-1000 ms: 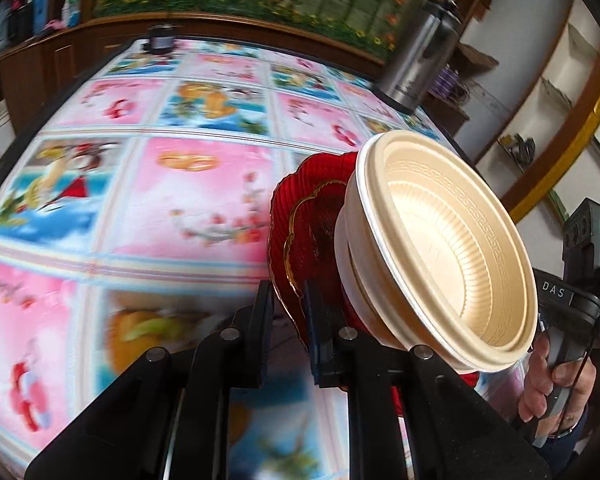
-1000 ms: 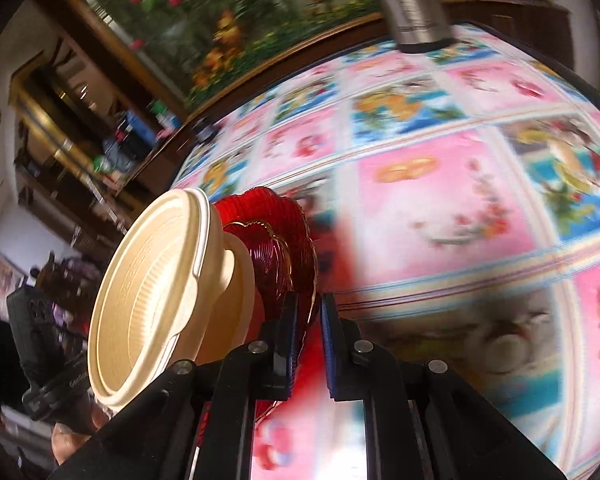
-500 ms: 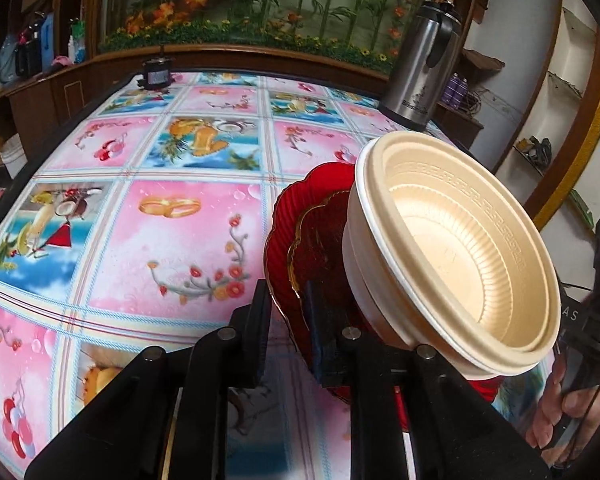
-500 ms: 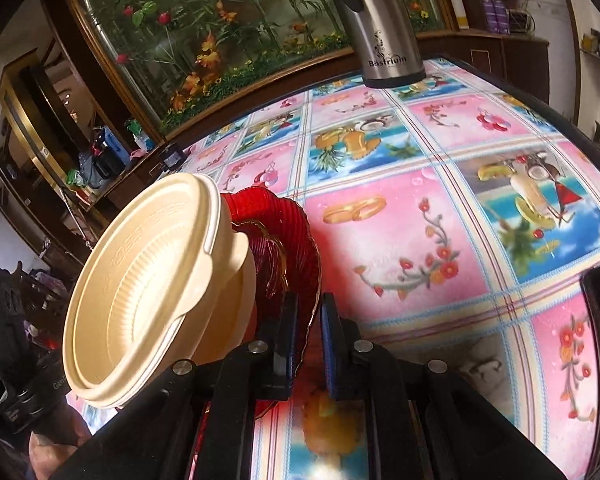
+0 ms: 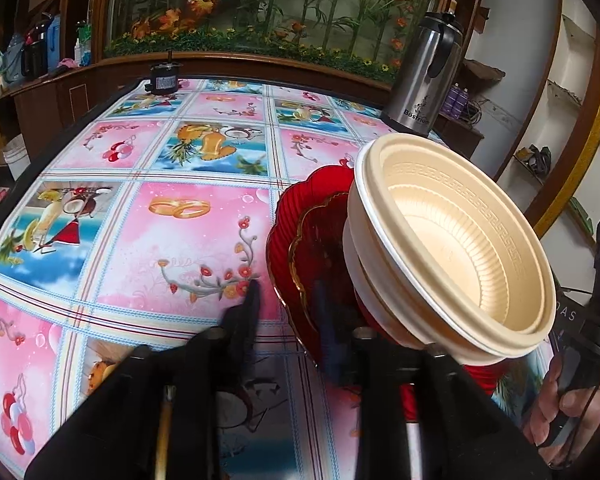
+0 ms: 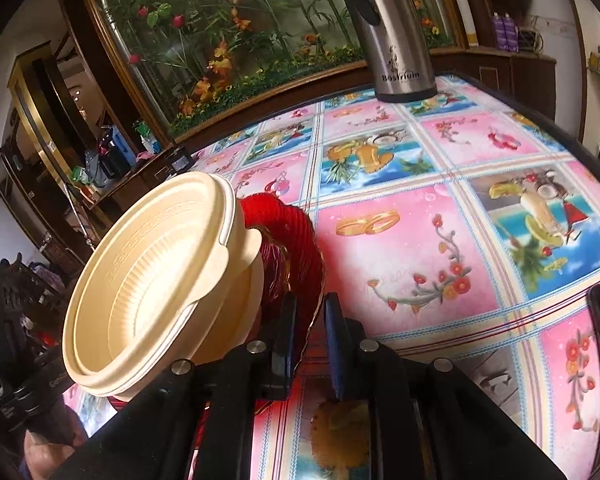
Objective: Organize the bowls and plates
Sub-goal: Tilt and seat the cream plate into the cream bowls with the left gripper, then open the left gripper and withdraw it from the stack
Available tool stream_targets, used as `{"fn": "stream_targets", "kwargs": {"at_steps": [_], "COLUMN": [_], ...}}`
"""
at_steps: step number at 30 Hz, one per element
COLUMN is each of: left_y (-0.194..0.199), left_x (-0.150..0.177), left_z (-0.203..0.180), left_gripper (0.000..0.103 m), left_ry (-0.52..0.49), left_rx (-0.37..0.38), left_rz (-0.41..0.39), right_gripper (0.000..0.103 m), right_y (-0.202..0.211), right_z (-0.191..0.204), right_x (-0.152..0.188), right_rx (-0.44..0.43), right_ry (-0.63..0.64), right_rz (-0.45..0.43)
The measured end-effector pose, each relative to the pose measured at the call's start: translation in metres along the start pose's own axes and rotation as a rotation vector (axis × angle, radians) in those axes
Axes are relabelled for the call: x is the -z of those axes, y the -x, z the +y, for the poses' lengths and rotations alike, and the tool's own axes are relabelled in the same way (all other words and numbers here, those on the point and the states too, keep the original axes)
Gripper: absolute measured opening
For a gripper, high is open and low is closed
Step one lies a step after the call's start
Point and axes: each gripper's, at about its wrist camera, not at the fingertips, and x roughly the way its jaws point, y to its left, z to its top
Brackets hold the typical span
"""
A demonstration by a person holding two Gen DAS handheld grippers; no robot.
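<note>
Left wrist view: blurred left fingers just parting, red plates half-hidden behind cream bowls

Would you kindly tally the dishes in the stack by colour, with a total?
Red plates: 2
Cream bowls: 2
Total: 4

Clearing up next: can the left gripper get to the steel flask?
Probably: the left gripper has just been opening its jaws, red plate rim between them, and bare tablecloth leads to the flask.
</note>
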Motion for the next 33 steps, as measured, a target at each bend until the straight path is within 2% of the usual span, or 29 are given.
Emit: {"fn": "stream_targets", "kwargs": {"at_steps": [1, 8, 15, 19, 20, 22, 24, 27, 33], "left_y": [0.001, 0.015, 0.030, 0.035, 0.035, 0.035, 0.036, 0.040, 0.050], "left_x": [0.000, 0.003, 0.015, 0.020, 0.021, 0.023, 0.026, 0.028, 0.030], "left_z": [0.001, 0.004, 0.001, -0.001, -0.002, -0.003, -0.004, -0.006, -0.010], "left_gripper": [0.054, 0.058, 0.073, 0.074, 0.074, 0.074, 0.077, 0.078, 0.081], "left_ry": [0.003, -0.004, -0.027, -0.043, -0.043, -0.043, -0.043, -0.055, -0.067], "left_rx": [-0.003, -0.045, -0.077, -0.096, -0.098, -0.098, -0.107, -0.129, -0.157], "left_rz": [-0.001, -0.024, -0.042, -0.052, -0.052, -0.046, -0.053, -0.067, -0.112], "right_gripper": [0.016, 0.027, 0.033, 0.039, 0.044, 0.046, 0.057, 0.057, 0.059], "right_y": [0.000, 0.009, 0.030, 0.039, 0.042, 0.048, 0.053, 0.055, 0.060], "right_z": [0.000, -0.008, -0.004, -0.005, -0.006, -0.011, -0.018, -0.023, -0.005], "right_x": [0.000, 0.000, 0.009, 0.020, 0.024, 0.027, 0.028, 0.029, 0.033], "right_rx": [0.005, 0.028, 0.081, 0.089, 0.086, 0.063, 0.059, 0.059, 0.075], "right_ry": [0.003, -0.023, -0.008, -0.011, -0.014, -0.046, -0.081, -0.099, -0.033], "right_rz": [-0.004, -0.036, -0.093, -0.095, -0.097, -0.091, -0.097, -0.089, -0.094]}}
